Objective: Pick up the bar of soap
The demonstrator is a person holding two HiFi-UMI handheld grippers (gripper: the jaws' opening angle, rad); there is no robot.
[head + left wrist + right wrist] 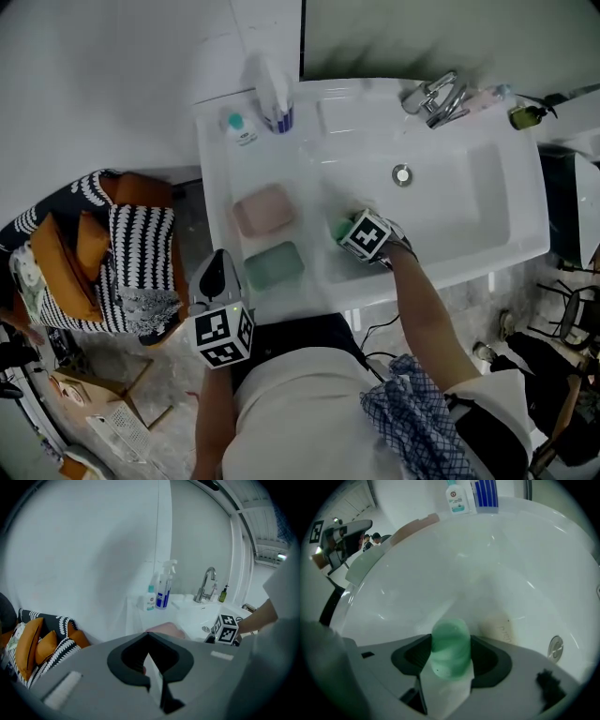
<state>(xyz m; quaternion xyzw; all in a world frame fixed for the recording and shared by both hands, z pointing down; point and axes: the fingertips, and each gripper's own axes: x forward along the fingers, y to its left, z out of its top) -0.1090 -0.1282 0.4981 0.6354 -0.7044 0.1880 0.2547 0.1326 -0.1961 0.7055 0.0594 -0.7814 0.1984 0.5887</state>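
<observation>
A translucent green bar of soap (450, 651) stands on end between the jaws of my right gripper (451, 660), which is shut on it low inside the white sink basin (440, 573). From the head view only a green edge of the soap (338, 228) shows beyond the right gripper (345, 231), at the basin's left front corner. A pale beige bar (497, 627) lies on the basin floor just past it. My left gripper (217, 270) hangs in front of the counter's left edge, jaws together and empty; its own view shows the left gripper (152, 667) pointing over the counter.
A pink soap box (263, 209) and a green one (274, 265) sit on the counter left of the basin. A spray bottle (275, 98) and small bottle (240, 127) stand at the back left. Faucet (436, 97) and drain (402, 174) lie beyond. A striped basket (131, 258) stands on the floor.
</observation>
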